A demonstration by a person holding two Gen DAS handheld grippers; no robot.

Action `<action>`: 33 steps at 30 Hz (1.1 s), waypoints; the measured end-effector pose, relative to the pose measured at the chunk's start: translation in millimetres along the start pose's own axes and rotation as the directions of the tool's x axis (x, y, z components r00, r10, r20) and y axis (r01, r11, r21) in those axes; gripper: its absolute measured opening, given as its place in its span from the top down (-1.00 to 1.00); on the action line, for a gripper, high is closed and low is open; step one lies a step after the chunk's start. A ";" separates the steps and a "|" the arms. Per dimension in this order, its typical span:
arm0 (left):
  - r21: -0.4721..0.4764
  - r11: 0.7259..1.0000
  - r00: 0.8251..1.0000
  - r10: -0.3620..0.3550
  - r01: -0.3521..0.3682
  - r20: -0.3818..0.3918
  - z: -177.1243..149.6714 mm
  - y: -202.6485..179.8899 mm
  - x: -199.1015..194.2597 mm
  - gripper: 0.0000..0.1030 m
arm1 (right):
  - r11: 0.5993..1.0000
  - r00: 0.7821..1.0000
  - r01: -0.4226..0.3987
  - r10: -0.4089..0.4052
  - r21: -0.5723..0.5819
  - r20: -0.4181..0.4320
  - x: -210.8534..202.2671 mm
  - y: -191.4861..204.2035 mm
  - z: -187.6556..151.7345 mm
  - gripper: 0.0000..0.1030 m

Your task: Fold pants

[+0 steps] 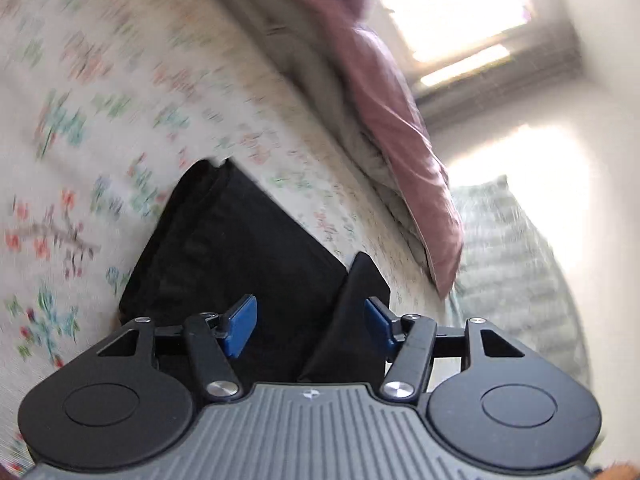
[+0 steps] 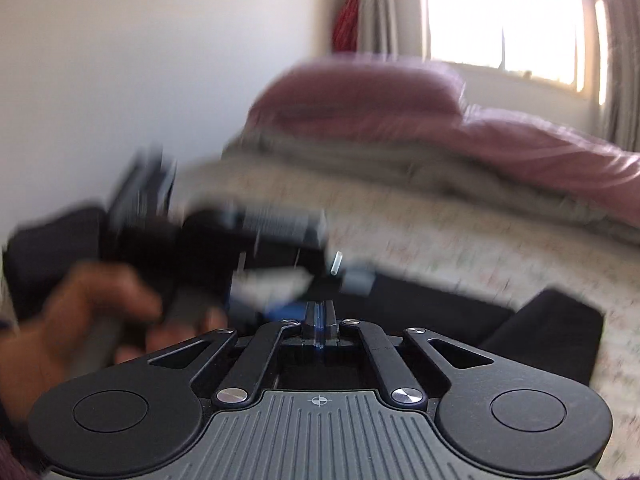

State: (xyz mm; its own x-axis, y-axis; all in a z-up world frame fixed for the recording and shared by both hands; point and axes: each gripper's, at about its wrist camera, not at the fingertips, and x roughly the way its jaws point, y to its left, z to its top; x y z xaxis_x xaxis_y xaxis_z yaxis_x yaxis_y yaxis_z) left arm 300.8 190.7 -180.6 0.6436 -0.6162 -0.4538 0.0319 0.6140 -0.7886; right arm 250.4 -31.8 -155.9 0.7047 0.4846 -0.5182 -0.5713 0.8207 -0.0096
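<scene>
The black pants (image 1: pixel 240 256) lie folded on the floral bedsheet (image 1: pixel 100 120). My left gripper (image 1: pixel 310 324) is open just above them, its blue pads (image 1: pixel 242 326) wide apart, with a raised black fold (image 1: pixel 352 320) by the right pad. In the right wrist view the pants (image 2: pixel 540 336) lie low across the bed. My right gripper (image 2: pixel 320 320) has its fingers pressed together; whether cloth is between them is not visible. The left gripper's body (image 2: pixel 256 224) and the hand holding it (image 2: pixel 92 308) show blurred on the left.
A pink duvet (image 1: pixel 392 120) over a grey blanket is heaped along the bed's far side, also in the right wrist view (image 2: pixel 440 120). A pale green knit cushion (image 1: pixel 508 256) lies past it. A bright window (image 2: pixel 504 16) and a white wall (image 2: pixel 140 60) stand behind.
</scene>
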 end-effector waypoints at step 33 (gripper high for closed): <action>-0.010 0.993 0.982 0.115 -0.118 -0.152 -14.5 2.4 37.6 -0.57 | 0.949 0.954 0.241 -0.270 -0.202 -0.129 57.6 -21.2 -50.8 0.95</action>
State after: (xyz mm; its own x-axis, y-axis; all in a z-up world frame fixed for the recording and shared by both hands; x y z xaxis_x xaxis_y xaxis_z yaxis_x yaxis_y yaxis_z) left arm 314.1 161.8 -205.6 0.5194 -0.6090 -0.5994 -0.0517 0.6778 -0.7334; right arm 281.8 -36.6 -229.0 0.7727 0.2017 -0.6019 -0.4573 0.8345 -0.3073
